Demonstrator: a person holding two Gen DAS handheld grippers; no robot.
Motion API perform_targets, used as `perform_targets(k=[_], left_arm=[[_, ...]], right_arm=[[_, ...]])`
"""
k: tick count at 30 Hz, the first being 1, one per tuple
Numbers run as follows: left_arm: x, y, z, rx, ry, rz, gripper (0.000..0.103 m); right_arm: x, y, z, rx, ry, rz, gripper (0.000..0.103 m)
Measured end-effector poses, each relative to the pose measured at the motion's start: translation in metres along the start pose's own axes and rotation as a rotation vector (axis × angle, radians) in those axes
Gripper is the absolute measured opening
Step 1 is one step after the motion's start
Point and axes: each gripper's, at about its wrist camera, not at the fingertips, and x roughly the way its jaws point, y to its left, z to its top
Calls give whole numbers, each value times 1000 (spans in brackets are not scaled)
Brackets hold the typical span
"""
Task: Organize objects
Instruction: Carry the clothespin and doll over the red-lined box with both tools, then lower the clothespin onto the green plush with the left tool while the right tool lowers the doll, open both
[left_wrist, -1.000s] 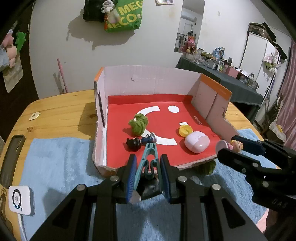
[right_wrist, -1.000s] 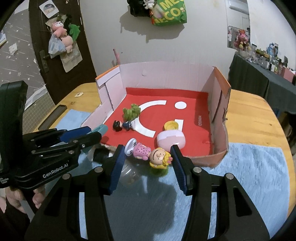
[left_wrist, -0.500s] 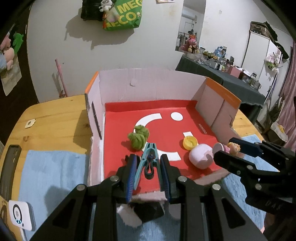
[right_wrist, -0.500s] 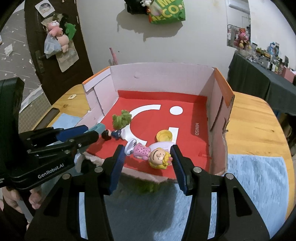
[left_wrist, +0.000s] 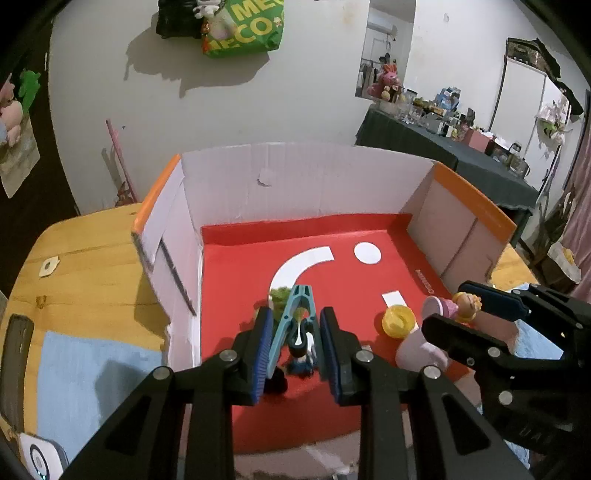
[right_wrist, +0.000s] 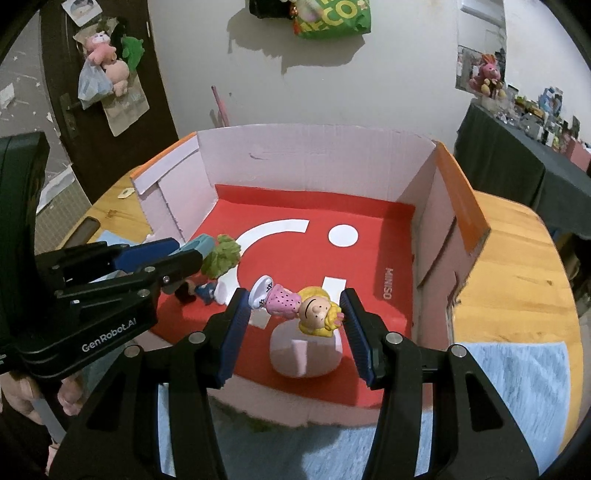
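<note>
An open cardboard box (left_wrist: 306, 177) with a red floor stands on the wooden table; it also shows in the right wrist view (right_wrist: 314, 155). My left gripper (left_wrist: 295, 332) is shut on a teal clothes peg (left_wrist: 293, 314), held over the box's front left. My right gripper (right_wrist: 295, 314) is shut on a blonde doll figurine (right_wrist: 299, 306) in a pink dress, held sideways over the box's front. In the box lie a green plush (right_wrist: 221, 258), a small dark figure (right_wrist: 195, 291), a yellow cap (left_wrist: 399, 321) and a pink-white oval case (right_wrist: 306, 354).
A blue cloth (left_wrist: 85, 384) covers the table in front of the box and shows at the right (right_wrist: 509, 391). A white device (left_wrist: 37, 458) and a dark phone (left_wrist: 14, 369) lie at the table's left edge. A cluttered dark table (left_wrist: 461, 147) stands behind.
Both grippers have moved forward over the box's front edge with their objects. The box now fills more of both views.
</note>
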Motion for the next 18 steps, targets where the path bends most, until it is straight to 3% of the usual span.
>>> perform_targets(k=[18], left_arm=[[43,9,33,5,75,29,27]], right_arm=[[45,-9,29,-1,65,-44,48]])
